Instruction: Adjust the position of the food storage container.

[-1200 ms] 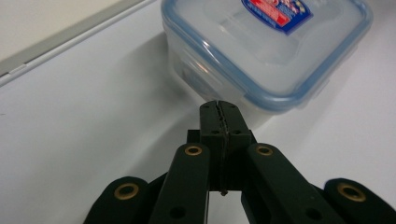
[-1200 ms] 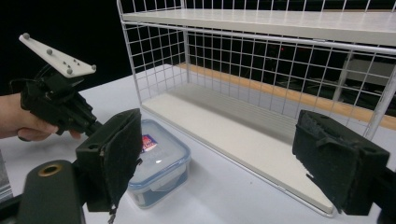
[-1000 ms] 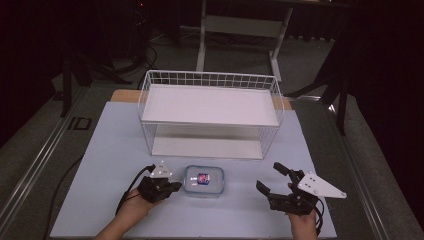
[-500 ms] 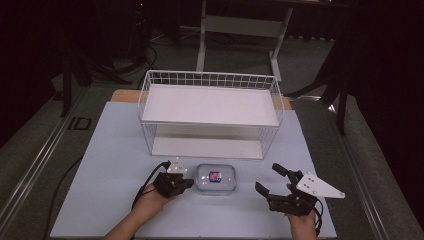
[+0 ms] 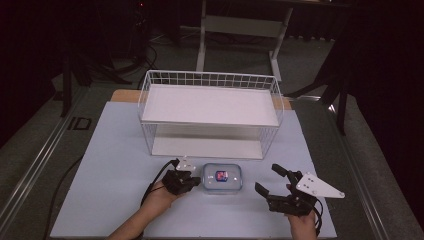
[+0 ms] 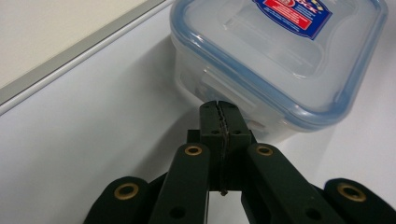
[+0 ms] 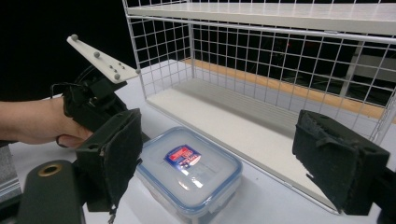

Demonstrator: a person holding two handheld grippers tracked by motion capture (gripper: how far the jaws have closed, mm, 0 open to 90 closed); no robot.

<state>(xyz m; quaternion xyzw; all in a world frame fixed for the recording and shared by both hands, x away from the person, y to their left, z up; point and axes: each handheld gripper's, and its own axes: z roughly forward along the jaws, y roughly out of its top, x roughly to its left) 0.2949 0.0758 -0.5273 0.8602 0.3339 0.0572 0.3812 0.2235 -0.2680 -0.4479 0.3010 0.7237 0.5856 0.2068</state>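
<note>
A clear plastic box with a blue-rimmed lid and a red label [image 5: 222, 177] [image 6: 280, 56] [image 7: 189, 170] lies on the pale mat, just in front of the wire rack. My left gripper [image 5: 196, 181] [image 6: 219, 111] is shut with nothing between its jaws, and its tips press against the box's left side wall. In the right gripper view the left gripper's body [image 7: 98, 105] sits behind the box, held by a hand. My right gripper [image 5: 266, 178] [image 7: 231, 161] stands open to the right of the box, pointing at it, with a gap between them.
A white two-level wire rack [image 5: 210, 105] [image 7: 280, 46] stands at the middle of the mat [image 5: 115, 165], its low shelf open toward me. Dark floor and stand legs surround the table. Bare mat lies left of the left hand.
My left gripper has moved to the right with the box sliding ahead of it, toward the right gripper. The right gripper has stayed still.
</note>
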